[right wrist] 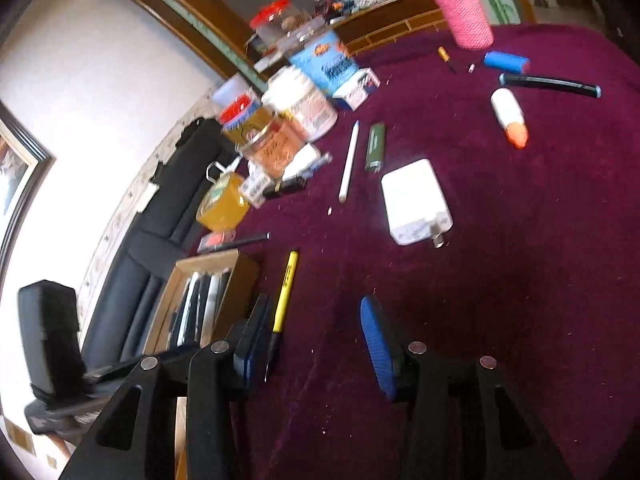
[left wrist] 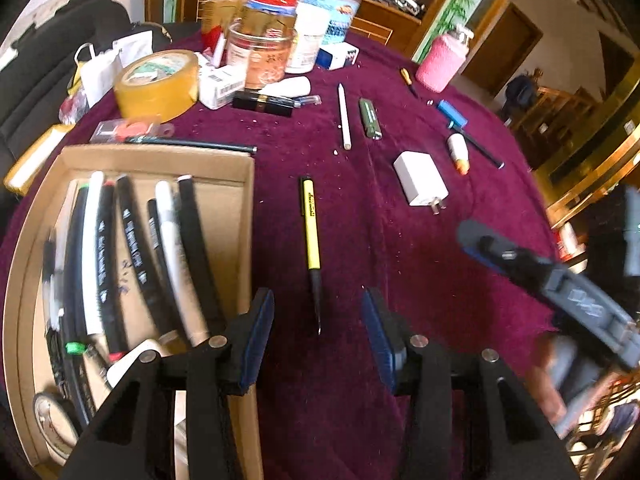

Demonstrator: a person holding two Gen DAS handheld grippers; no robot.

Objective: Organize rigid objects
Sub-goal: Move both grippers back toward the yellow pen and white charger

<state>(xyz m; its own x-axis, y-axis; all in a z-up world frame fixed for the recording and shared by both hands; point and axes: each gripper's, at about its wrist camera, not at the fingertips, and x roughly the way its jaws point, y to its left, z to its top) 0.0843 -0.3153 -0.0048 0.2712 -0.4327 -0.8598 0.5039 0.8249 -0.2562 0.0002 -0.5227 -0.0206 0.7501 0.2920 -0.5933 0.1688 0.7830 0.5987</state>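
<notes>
Nearest to the left gripper [left wrist: 318,320], whose jaws stand wide and hold nothing, lies the yellow pen [left wrist: 310,224] on the purple worktop [left wrist: 400,280], just beside the cardboard box [left wrist: 244,208]. It looks light, stiff and a little slippery, so I would take it across the yellow barrel, not at the thin black tip. The right gripper [right wrist: 316,340] is also wide and empty. Inside the box several black and white markers [left wrist: 132,248] lie side by side. Farther away rest a white charger [left wrist: 420,184] and a green lighter [left wrist: 370,118].
</notes>
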